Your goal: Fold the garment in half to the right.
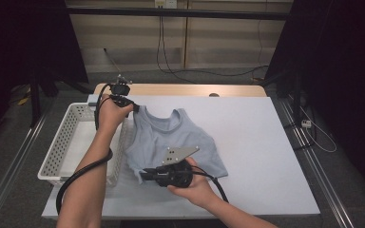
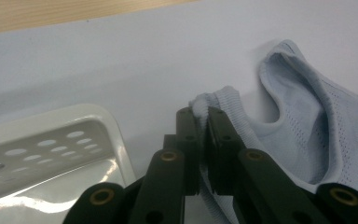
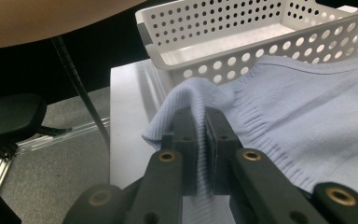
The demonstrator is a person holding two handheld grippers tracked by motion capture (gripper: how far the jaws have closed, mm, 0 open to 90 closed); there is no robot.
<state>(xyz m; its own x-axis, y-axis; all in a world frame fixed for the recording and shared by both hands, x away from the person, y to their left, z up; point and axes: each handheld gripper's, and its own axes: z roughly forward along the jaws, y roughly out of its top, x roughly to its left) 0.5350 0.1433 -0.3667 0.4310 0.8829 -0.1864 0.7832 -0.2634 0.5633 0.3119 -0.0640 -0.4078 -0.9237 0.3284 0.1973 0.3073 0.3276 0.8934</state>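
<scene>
two claws, left claw (image 2: 201, 122) and right claw (image 3: 201, 122), each clamped on blue tank top (image 1: 171, 142), beside white basket (image 1: 59, 147)

One light blue sleeveless top (image 1: 173, 142), one white perforated basket (image 1: 62, 147), one white table (image 1: 256, 142), two claws

The garment is a pale blue sleeveless knit top (image 1: 173, 142) with a scooped neckline, wide shoulder straps and a ribbed hem band. The body fabric carries a fine perforated mesh texture. It lies on the white table surface, neckline toward the far edge, hem toward the near edge, just beside the white perforated basket. Its left side is drawn in and gathered, so the outline is uneven and the fabric shows shallow folds. The left shoulder strap (image 2: 214, 100) is pinched and raised into a small ridge. The near left hem corner (image 3: 191, 95) is likewise pinched, folded over and lifted slightly off the surface.
</scene>
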